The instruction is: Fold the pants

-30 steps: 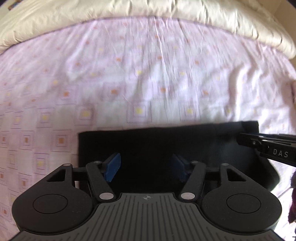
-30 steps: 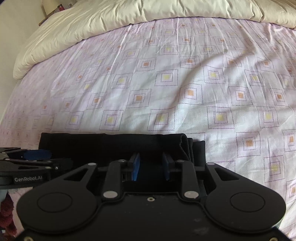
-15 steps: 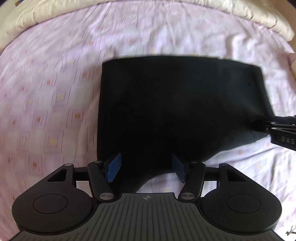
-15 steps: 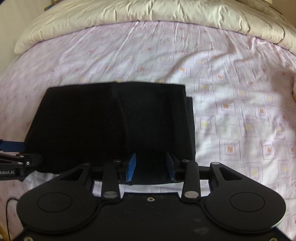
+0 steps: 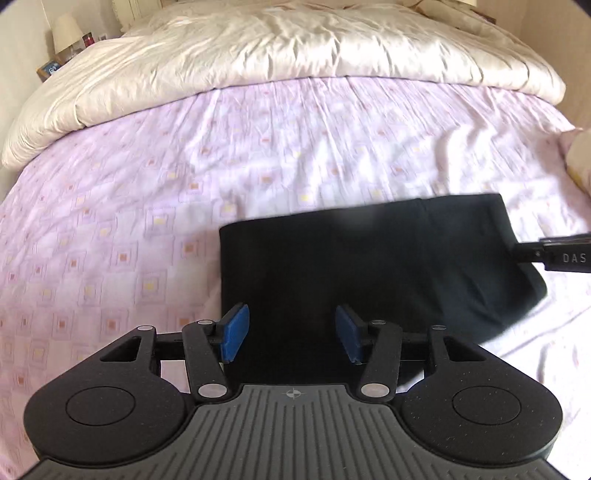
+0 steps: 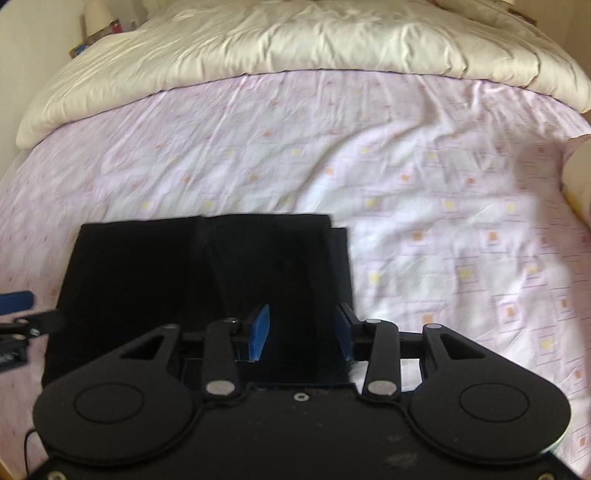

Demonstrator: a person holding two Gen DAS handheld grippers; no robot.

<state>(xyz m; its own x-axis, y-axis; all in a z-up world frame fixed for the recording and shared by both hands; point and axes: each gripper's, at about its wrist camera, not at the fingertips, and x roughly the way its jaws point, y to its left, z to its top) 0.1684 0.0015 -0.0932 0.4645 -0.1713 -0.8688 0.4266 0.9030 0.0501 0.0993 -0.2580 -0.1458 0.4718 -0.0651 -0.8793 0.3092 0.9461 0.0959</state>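
Pants (image 5: 362, 273) folded flat on near part of bed (image 5: 258, 155), tidy. Left gripper (image 5: 291, 334) and right gripper (image 6: 301, 338) both spread wide, holding nothing, just above near edge, probably letting go.

Bed fills view: lilac sheet (image 5: 258, 155) printed with small squares, creased. Cream duvet (image 5: 295, 48) bunched across 12 o'clock. Nightstand (image 5: 50, 70) at 10 o'clock holding pale lamp (image 5: 66, 31), small items. Cream wall (image 5: 22, 33) behind. Soft daylight on bedding.
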